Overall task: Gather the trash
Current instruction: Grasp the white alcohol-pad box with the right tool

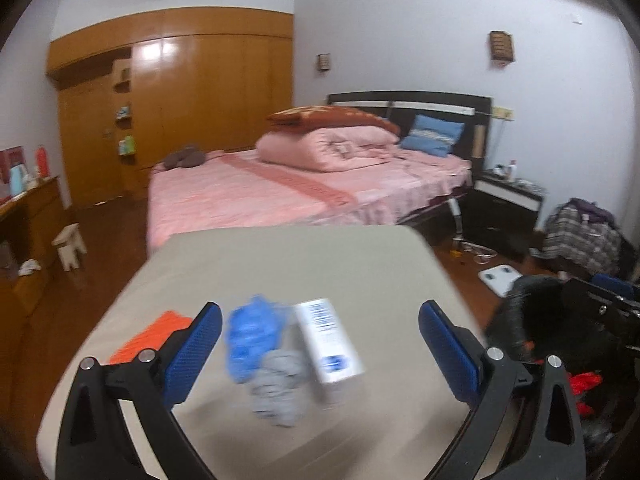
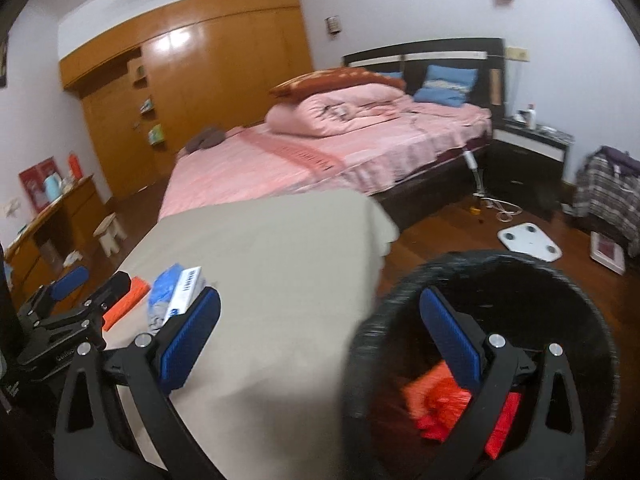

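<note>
Table [image 1: 280, 264]: beige cloth, wide and flat; carries the remaining trash near its close edge.
Bin [image 2: 400, 304]: black, round, on the floor just beside the table's right side; red-orange pieces already inside.
Left gripper [image 1: 320, 344]: blue pads spread wide, nothing between them; poised above the clutter. Best lowered straight and closed on one item only, pads on either side, not scraping the cloth.
Right gripper [image 2: 320, 332]: spread wide and empty, right finger over the bin's mouth, left finger over the table.
White box [image 1: 330, 340]: narrow carton with barcode, lying touching the grey wad; probably the firmest target, likely gripped across its short width.
Blue crumple [image 1: 252, 336]: soft, left of the box.
Grey wad [image 1: 280, 384]: nearest the camera.
Orange piece [image 1: 150, 338]: at the table's left edge, partly behind the left finger.
Left view only: grey wad clearly, trash laid out.
Right view only: bin's interior and contents.
</note>
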### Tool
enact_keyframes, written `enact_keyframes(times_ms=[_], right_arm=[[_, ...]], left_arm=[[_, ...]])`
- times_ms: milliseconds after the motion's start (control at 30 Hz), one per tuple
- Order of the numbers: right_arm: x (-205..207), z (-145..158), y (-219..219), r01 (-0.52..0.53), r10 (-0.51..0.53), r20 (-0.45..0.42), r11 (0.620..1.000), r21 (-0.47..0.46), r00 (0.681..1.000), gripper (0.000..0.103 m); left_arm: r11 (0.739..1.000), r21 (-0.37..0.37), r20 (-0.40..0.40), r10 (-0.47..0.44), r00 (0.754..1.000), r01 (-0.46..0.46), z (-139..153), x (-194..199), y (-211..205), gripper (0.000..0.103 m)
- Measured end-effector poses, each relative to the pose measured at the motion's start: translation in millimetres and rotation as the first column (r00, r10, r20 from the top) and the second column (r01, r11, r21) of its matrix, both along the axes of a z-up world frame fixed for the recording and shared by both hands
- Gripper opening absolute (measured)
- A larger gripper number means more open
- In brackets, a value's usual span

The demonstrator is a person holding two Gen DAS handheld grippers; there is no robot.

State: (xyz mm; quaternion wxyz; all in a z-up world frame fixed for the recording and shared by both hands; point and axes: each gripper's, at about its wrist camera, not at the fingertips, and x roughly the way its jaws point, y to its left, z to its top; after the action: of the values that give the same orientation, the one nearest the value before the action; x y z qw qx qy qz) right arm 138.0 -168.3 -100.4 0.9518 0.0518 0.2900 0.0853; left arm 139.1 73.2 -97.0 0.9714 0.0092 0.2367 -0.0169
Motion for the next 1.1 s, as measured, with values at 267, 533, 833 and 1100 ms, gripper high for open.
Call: enact_keyframes(times_ms=[267,533,833,1100], right_arm=[[28.2,-23.3,61.1,-0.064,0.063,-0.010,0.998,-0.026,0.998,0.097],[44.2,-45.0,106.5,-0.149,0.147,-0.054,0.988,-0.035,0.988,0.097],[53.8,-63.8,145.8,-0.207,0.199,-0.109,0.976,-0.071,0.974,0.097],[64.7,-79.4,160.6,-0.242,0.225,-0.175,0.967,-0.081,0.958,0.073]], left_arm=[[0.996,0.025,-0.018,0.088,0.996,-0.087,-26.4,3.6,48.7,0.097],[0.989,0.010,-0.040,0.149,0.988,-0.149,-44.6,12.3,84.1,0.097],[0.984,0.007,-0.059,0.179,0.982,-0.179,-54.9,14.0,108.4,0.097],[0.981,-0.016,-0.063,0.192,0.979,-0.193,-56.6,15.9,118.8,0.097]])
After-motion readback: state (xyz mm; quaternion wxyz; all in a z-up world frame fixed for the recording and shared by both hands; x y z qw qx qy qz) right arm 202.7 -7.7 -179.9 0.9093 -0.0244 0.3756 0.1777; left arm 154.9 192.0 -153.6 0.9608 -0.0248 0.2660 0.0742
